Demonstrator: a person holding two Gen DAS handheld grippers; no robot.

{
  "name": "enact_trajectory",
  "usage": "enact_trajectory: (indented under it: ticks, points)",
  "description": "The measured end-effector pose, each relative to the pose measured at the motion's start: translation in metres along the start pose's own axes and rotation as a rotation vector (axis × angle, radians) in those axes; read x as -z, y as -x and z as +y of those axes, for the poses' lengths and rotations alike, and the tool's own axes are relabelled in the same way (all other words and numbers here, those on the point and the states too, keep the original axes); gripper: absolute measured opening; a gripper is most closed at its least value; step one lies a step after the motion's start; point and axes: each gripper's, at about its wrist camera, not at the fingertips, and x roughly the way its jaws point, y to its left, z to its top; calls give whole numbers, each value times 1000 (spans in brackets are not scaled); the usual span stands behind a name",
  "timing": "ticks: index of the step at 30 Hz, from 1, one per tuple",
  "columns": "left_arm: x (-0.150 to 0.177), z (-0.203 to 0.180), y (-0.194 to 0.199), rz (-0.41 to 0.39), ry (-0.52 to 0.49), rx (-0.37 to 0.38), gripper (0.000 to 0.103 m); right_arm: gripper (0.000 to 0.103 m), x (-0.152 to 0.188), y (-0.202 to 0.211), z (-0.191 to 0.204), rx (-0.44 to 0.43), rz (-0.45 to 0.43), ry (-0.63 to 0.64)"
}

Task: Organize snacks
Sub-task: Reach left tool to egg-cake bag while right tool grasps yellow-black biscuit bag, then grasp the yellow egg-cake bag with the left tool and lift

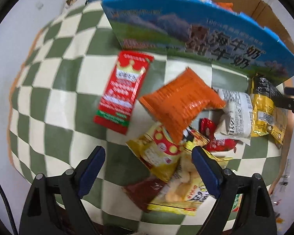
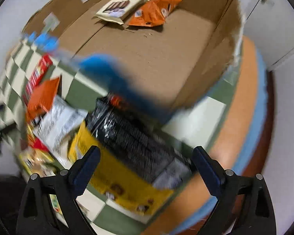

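Landmark: one cardboard box [image 2: 147,54], open-topped, with a blue printed outer wall [image 1: 186,29], standing on a green-and-cream checked cloth [image 1: 54,78].

Inside the box, against its far wall: two packets, one cream [image 2: 120,7] and one orange [image 2: 156,11], touching, the cream one overlapping the orange one's edge.

Outside the box, on the cloth in front of its printed wall, a loose heap of snacks. Counted in the left wrist view:
- one red packet with a crown design [image 1: 123,92], lying alone, nearest the wall's left end
- one orange ridged bag [image 1: 180,105], on top of the heap
- one white packet with black print [image 1: 235,113]
- one yellow-and-black bag [image 1: 264,107], closest to the wall's right end
- one yellow packet with red spotted circle [image 1: 160,152]
- one small red wrapper [image 1: 215,137], partly buried
- one yellow packet with pale pieces showing [image 1: 182,192], farthest from the box
- one dark brown packet [image 1: 145,192] under it

The heap may hide more.

Left gripper [image 1: 149,156]: jaws spread wide, nothing clamped, poised over the heap's near end, pads apart from the packets.

Right gripper [image 2: 147,156]: jaws spread wide, empty, straddling the yellow-and-black bag without pressing it. This view is blurred.
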Motion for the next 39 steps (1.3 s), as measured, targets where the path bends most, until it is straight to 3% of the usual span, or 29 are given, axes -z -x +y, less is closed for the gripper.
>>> enact_trajectory:
  ticks: [3,8,9,12,14,19,21,22,23,26,31,33,39]
  points:
    - [4,-3,-2,2,-6,2,90,97,4,-16,-17,-165,9,-89]
    - [12,5,6,-18,-11,-21,90,97,48,-19,0,-311,85,-148]
    - [14,5,8,-18,-22,-23,90,97,58,-15,6,-288,84,-138]
    - [26,-5,9,-11,-108,-28,90,98,73,3,19,-100,30,-79]
    - [34,-18,4,15,-169,-13,90,98,73,5,34,-62,7,-29]
    - [41,-49,-26,76,-279,10,90,99,50,-21,68,-36,65,63]
    - [37,-48,-27,74,-244,58,76,99,43,-29,77,9,87,68]
    - [36,-47,-27,78,-229,75,66,98,42,-29,78,15,86,48]
    - [36,-44,-26,85,-207,94,62,97,44,-29,77,16,85,23]
    - [39,-37,-24,89,-174,114,62,89,59,-25,53,1,107,-153]
    - [45,-32,-31,118,-173,194,67,93,94,-23,7,-122,143,-460]
    - [44,-37,-33,132,-198,212,67,95,100,-19,1,-137,128,-455]
    - [40,-62,-27,138,-326,215,68,99,91,-20,29,-36,113,-323]
